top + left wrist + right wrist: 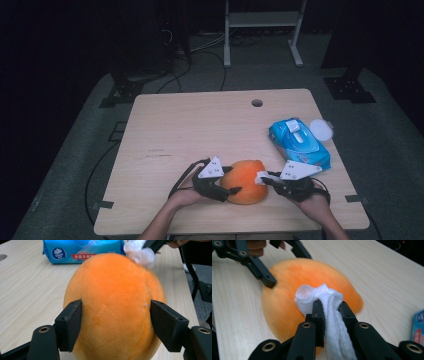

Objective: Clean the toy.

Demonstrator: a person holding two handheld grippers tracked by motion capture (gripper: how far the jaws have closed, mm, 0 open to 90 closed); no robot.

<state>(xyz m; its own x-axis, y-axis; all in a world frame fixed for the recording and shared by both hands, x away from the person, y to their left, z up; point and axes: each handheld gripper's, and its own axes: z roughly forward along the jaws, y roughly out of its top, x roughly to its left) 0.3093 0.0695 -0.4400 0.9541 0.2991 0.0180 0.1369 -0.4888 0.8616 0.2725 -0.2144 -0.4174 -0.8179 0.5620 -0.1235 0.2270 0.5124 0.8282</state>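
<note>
An orange plush ball [246, 181] sits on the wooden table [200, 125] near its front edge. My left gripper [233, 181] is shut on it from the left, and in the left gripper view its two black pads [72, 322] press into the plush [115, 302] on either side. My right gripper [266, 180] comes in from the right, shut on a crumpled white wipe [314, 296]. The wipe [140, 252] rests against the upper side of the ball [287, 300]. In the right gripper view my right gripper [330, 308] has the wipe hanging down between its jaws.
A blue pack of wet wipes [299, 142] lies at the right of the table, with a round white lid [321, 129] beside it. A cable hole [257, 103] is near the far edge. Cables and a metal stand [262, 30] are on the floor beyond.
</note>
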